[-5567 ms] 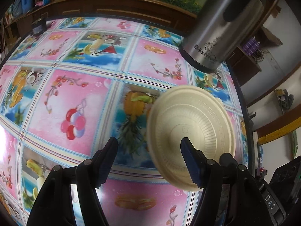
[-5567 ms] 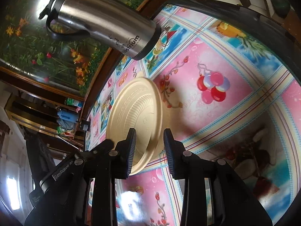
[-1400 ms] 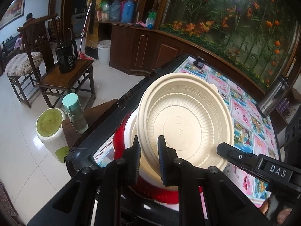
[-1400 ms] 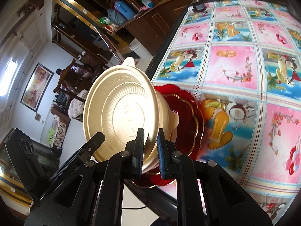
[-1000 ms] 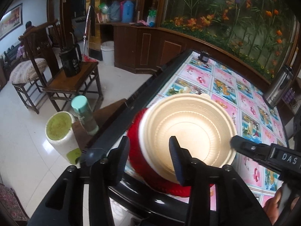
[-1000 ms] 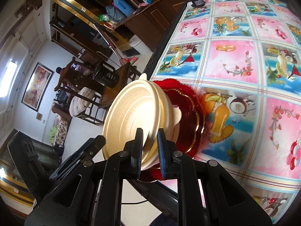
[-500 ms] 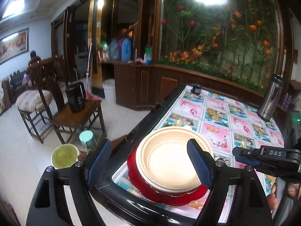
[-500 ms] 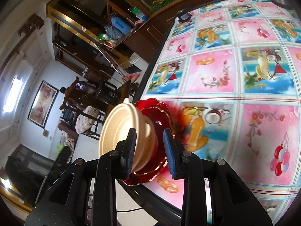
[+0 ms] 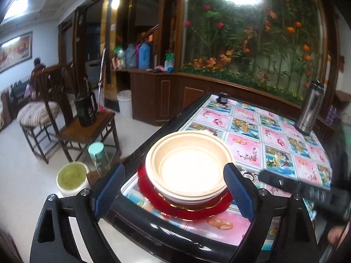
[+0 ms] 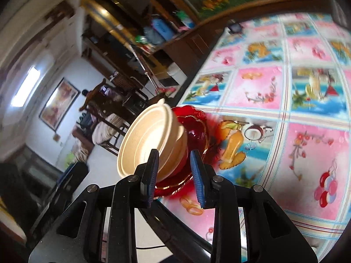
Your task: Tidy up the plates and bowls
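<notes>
**Bowls stacked on the red plate, both grippers clear**

At the table's near corner we see the cream bowls (image 9: 188, 166) nested together, sitting on the red plate (image 9: 186, 206) over the patterned tablecloth (image 9: 274, 144). Our left gripper (image 9: 174, 191) is spreading its jaws wide, pads off the stack. Our right gripper (image 10: 175, 173) stands parted too, gripping nothing, the bowls just beyond its fingertips. A steel flask (image 9: 310, 109) stands well apart at the far edge.
</notes>
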The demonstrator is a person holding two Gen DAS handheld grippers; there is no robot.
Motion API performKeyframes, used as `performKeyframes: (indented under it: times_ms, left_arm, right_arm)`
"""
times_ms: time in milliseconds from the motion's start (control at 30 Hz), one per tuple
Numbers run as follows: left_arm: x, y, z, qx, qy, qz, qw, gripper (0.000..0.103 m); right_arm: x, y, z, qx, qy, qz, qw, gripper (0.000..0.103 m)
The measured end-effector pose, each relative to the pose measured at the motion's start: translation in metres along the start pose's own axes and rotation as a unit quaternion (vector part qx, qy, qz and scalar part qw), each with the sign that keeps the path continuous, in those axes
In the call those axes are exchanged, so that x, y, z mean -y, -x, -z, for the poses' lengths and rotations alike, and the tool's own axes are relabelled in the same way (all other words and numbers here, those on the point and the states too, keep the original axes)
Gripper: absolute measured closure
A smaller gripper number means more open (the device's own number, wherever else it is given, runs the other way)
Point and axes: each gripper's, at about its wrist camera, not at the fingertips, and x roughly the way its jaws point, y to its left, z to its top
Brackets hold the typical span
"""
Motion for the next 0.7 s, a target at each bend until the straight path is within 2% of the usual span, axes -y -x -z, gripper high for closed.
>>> performKeyframes:
  times_ms: [167, 367, 700]
  left_arm:
    - [-0.018, 0.005, 0.001, 0.008, 0.032, -0.029, 0.999, 0.011]
    - [-0.021, 0.007, 0.001, 0.005, 0.037, -0.044, 0.9983, 0.011]
    - [-0.027, 0.004, 0.002, 0.007, 0.042, -0.056, 0.9975, 0.011]
  right_arm:
    - [-0.033, 0.007, 0.025, 0.025, 0.1, 0.028, 0.994, 0.073]
    - [-0.064, 0.007, 0.034, 0.045, 0.16, 0.031, 0.986, 0.073]
    - [-0.082, -0.001, 0.033, 0.049, 0.172, 0.027, 0.983, 0.073]
